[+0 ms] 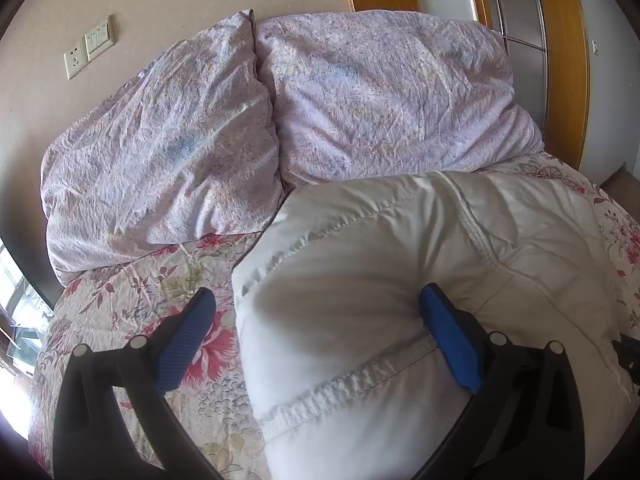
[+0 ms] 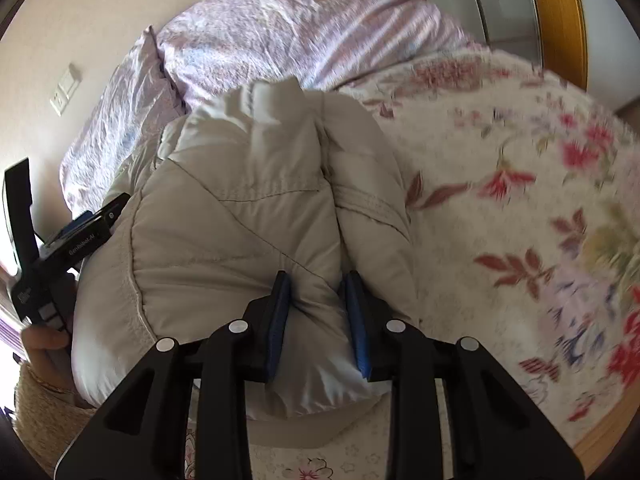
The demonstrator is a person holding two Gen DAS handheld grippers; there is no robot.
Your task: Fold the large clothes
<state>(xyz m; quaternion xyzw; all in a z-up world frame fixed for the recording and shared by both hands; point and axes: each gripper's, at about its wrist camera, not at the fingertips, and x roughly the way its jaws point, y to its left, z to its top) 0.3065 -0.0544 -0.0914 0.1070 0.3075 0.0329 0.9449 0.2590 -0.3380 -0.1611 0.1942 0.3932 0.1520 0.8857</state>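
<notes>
A puffy white down jacket [image 1: 400,256] lies folded into a bundle on the floral bedspread [image 1: 152,280]. My left gripper [image 1: 316,304] is open wide; its right pad presses the jacket's hem side and its left pad hangs over the bedspread. In the right wrist view the jacket [image 2: 240,208] is a thick bundle. My right gripper [image 2: 316,284] is shut on a fold of the jacket at its near end. The left gripper [image 2: 80,240] shows at the jacket's left edge there.
Two lilac patterned pillows [image 1: 168,152] [image 1: 384,92] lie against the beige wall at the head of the bed. A wall socket and switch [image 1: 90,48] sit on the wall. A wooden door frame [image 1: 568,60] stands at the right. The bedspread [image 2: 520,200] stretches right of the jacket.
</notes>
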